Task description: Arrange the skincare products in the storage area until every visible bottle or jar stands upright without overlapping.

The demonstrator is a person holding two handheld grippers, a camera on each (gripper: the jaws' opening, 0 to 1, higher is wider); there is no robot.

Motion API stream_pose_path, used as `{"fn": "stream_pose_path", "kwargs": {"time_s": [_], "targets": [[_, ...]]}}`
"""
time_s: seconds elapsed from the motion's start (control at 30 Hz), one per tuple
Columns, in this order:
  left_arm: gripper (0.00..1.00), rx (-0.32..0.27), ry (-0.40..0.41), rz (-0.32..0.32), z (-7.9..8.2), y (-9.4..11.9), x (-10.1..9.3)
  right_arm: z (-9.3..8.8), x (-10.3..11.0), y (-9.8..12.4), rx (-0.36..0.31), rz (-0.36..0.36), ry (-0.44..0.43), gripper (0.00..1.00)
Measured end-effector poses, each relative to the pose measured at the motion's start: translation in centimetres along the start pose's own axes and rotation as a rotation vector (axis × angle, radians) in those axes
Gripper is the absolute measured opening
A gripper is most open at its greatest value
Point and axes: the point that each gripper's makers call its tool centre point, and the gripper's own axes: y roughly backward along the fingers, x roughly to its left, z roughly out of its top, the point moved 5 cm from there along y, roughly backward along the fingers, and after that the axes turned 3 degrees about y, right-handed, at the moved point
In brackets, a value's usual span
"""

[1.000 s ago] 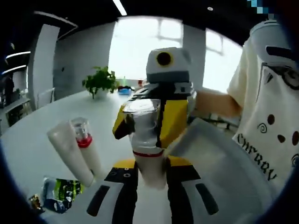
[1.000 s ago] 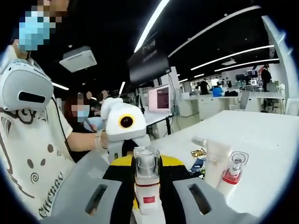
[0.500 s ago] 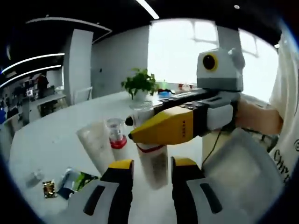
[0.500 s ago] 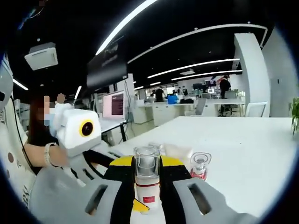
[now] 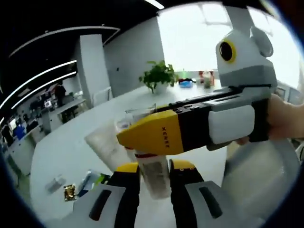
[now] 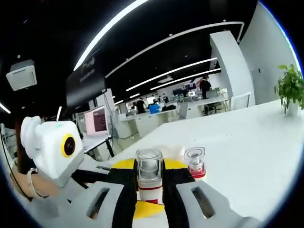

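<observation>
Holding step: a white pump bottle (image 6: 149, 183) with a red band and a clear cap is up off the bench (image 6: 247, 142), and to me it looks ready to be set down standing.

Left gripper view
- Left tool (image 5: 154, 190): its yellow-tipped jaws sit close on both sides of the bottle's bottom end; I cannot tell if they squeeze it.
- Right tool (image 5: 190, 130): it comes in from the right, lying sideways across the bottle's top, with a person's hand (image 5: 285, 121) behind it.
- Bottle: between the two tools, leaning a little.
- White tube (image 5: 107, 145): just behind the bottle, on the left.
- Small packets (image 5: 78, 185): lying flat on the bench, lower left.
- Potted plant (image 5: 159, 76): far back on the bench.

Right gripper view
- Right tool (image 6: 149, 199): jaws narrow, pinching the bottle by its neck, cap pointing up in this view.
- Left tool (image 6: 61, 152): comes in from the left, low down.
- Second small bottle (image 6: 195, 163): clear cap, red band, standing up just right of the held one.

Next move: I think the bottle must go down straight, beside the small bottle and not bumping it.
</observation>
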Motion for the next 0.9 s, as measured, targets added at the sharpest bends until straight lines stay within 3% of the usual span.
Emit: {"fn": "stream_pose_path", "kwargs": {"time_s": [0.2,0.3,0.37,0.4,0.43,0.53,0.6,0.67,0.73,0.8,0.9], "targets": [[0.16,0.050,-0.016,0.025,-0.5,-0.2,0.7,-0.4,0.3,0.2,0.021,0.003,0.026,0.19],[0.15,0.042,0.021,-0.036,-0.9,0.0,0.7,-0.6,0.5,0.2,0.046,0.048,0.047,0.20],[0.15,0.013,0.095,-0.102,-0.9,0.0,0.5,-0.4,0.5,0.3,0.052,0.087,0.062,0.20],[0.15,-0.011,0.162,-0.164,-0.8,0.1,0.2,-0.3,0.5,0.4,0.048,0.099,0.069,0.22],[0.15,-0.016,0.183,-0.177,-0.8,0.2,0.2,-0.2,0.3,0.5,0.048,0.106,0.075,0.23],[0.15,-0.012,0.149,-0.219,-1.1,0.2,0.3,-0.4,0.2,0.7,0.063,0.176,0.049,0.22],[0.15,-0.009,0.125,-0.256,-1.2,0.0,0.0,-0.6,0.1,0.8,0.068,0.194,0.087,0.22],[0.15,-0.006,0.150,-0.268,-1.4,-0.3,0.2,-0.4,-0.2,1.0,0.067,0.191,0.095,0.22],[0.15,-0.056,0.159,-0.327,-1.0,-0.5,-0.2,-0.1,-0.6,1.2,0.066,0.206,0.088,0.23],[0.15,-0.053,0.188,-0.350,-0.9,-0.6,-0.3,0.0,-0.8,1.2,0.070,0.219,0.090,0.23],[0.15,-0.053,0.159,-0.361,-1.0,-1.3,-0.3,0.1,-1.0,1.3,0.084,0.231,0.130,0.22]]}}
